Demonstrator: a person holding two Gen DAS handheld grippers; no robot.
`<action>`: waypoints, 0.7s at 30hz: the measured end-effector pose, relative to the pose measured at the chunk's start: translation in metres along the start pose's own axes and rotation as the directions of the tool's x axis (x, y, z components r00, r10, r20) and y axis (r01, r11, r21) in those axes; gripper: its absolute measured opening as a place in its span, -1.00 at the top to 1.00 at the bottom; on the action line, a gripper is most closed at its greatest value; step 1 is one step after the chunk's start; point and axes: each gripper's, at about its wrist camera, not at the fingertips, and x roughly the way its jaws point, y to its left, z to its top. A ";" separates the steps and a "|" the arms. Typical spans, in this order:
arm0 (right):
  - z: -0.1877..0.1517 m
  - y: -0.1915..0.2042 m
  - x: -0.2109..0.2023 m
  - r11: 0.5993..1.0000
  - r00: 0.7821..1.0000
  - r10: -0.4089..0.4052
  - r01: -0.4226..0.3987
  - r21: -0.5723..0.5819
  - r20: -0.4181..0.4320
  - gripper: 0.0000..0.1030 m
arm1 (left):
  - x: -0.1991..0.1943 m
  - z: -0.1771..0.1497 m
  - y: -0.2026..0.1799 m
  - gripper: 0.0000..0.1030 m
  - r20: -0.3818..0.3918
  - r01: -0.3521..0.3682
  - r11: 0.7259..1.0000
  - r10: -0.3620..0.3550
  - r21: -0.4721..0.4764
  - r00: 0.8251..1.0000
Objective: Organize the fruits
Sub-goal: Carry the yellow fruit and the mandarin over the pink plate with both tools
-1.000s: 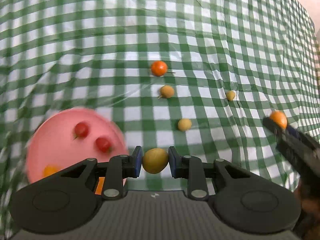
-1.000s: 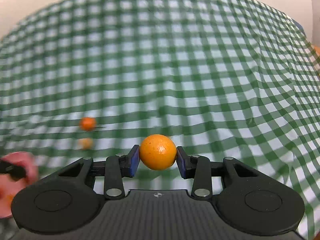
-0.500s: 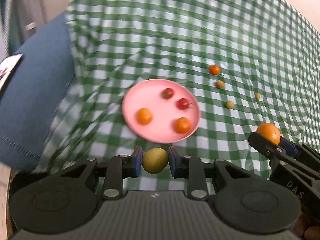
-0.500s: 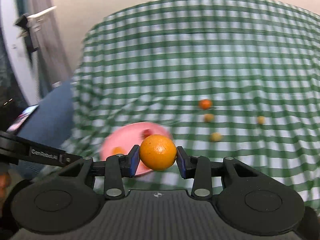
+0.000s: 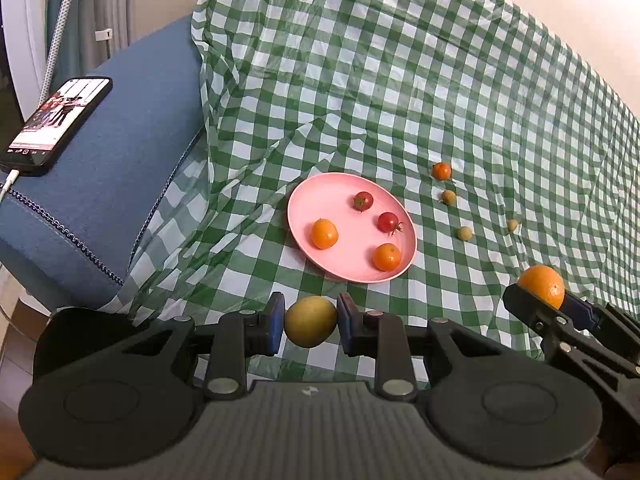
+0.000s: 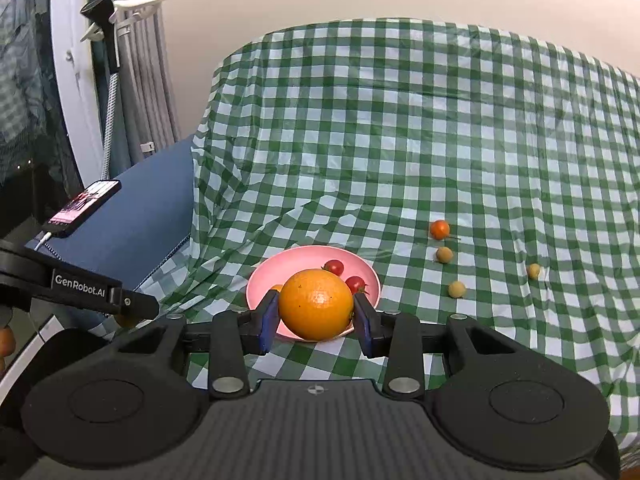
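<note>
Sitting clamped between the right gripper (image 6: 316, 322) jaws: orange (image 6: 316, 305).

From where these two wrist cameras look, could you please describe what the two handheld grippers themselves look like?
Both match: the left gripper and right gripper have matte black bodies with a ribbed centre panel, two round discs at the sides, silver rivets on black linkage arms, and blue pads on the jaws. White lettering, GenRobot.AI, runs along the side of the left one as seen from the right wrist camera.

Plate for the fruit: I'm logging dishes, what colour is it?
Plain pink plate, clearest in the left wrist view.
</note>
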 end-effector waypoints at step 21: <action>0.000 0.002 0.003 1.000 1.000 0.011 -0.012 -0.027 -0.008 0.22 | 0.003 0.000 -0.003 0.40 -0.010 -0.002 1.000 0.002 0.001 1.000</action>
